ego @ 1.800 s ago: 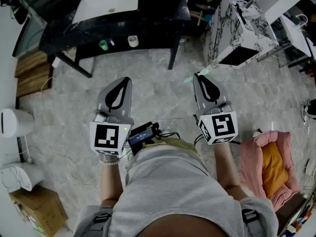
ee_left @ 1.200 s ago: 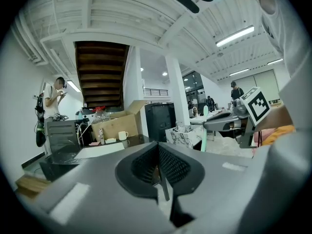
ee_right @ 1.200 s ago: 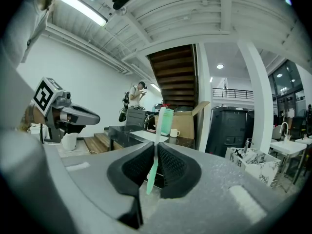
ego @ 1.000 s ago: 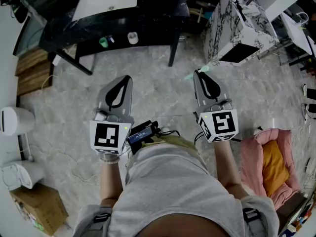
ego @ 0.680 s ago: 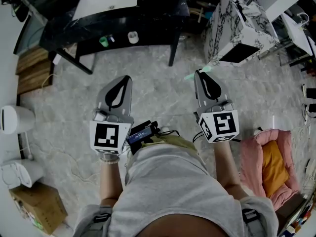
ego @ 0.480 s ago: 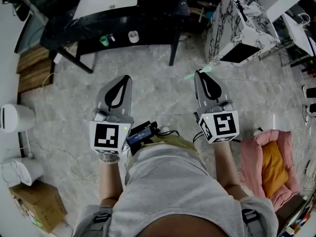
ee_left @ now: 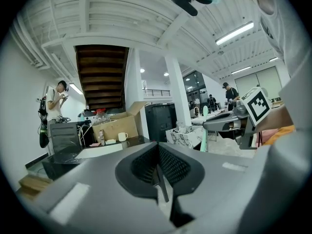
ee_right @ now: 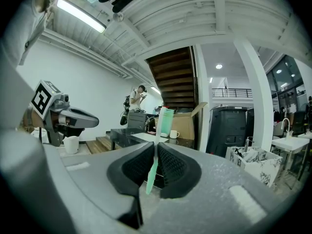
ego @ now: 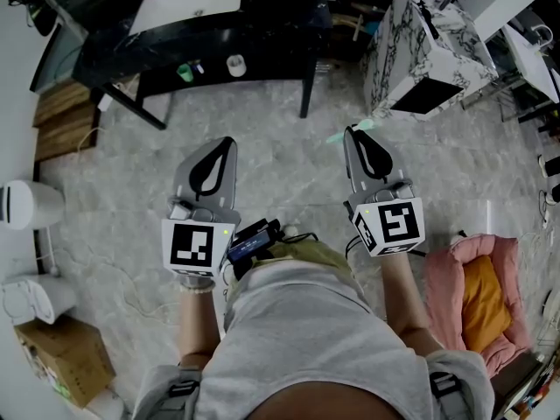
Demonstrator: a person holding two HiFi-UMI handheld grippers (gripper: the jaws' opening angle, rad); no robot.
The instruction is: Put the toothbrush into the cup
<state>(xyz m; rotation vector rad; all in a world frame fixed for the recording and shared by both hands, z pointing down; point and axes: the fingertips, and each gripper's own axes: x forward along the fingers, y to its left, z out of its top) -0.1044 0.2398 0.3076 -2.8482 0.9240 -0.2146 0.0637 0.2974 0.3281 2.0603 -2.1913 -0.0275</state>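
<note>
The person stood on a grey stone floor [ego: 280, 173] with both grippers held out low in front of the waist, well short of the black table [ego: 293, 38]. The right gripper [ego: 351, 133] was clamped on the toothbrush [ego: 338, 136], a mint-green one. In the right gripper view the brush [ee_right: 154, 162] ran up between the ribbed pads [ee_right: 173, 168], which pressed it from both sides. Its lower end hung down past the pads and its head stood up beyond the jaw tips. In the head view it lay crosswise at those tips, a pale green end showing on either side. The left gripper [ego: 224, 142] had its jaws closed on each other with nothing between them. Its own view showed the left gripper [ee_left: 157, 152] with its two pads meeting along a thin seam. The cup [ego: 234, 66], small and white, stood on the table near its front edge, well apart from both grippers, with a green object [ego: 185, 75] just beside it. Both gripper views showed the cup far off on the tabletop [ee_right: 174, 134] [ee_left: 122, 136]. A white slab [ego: 188, 5] lay farther back on the table. A marbled box [ego: 420, 46] stood right of the table, a pink cushion [ego: 455, 291] lay by the person's right side, and a carton [ego: 52, 370] sat at the lower left.
</note>
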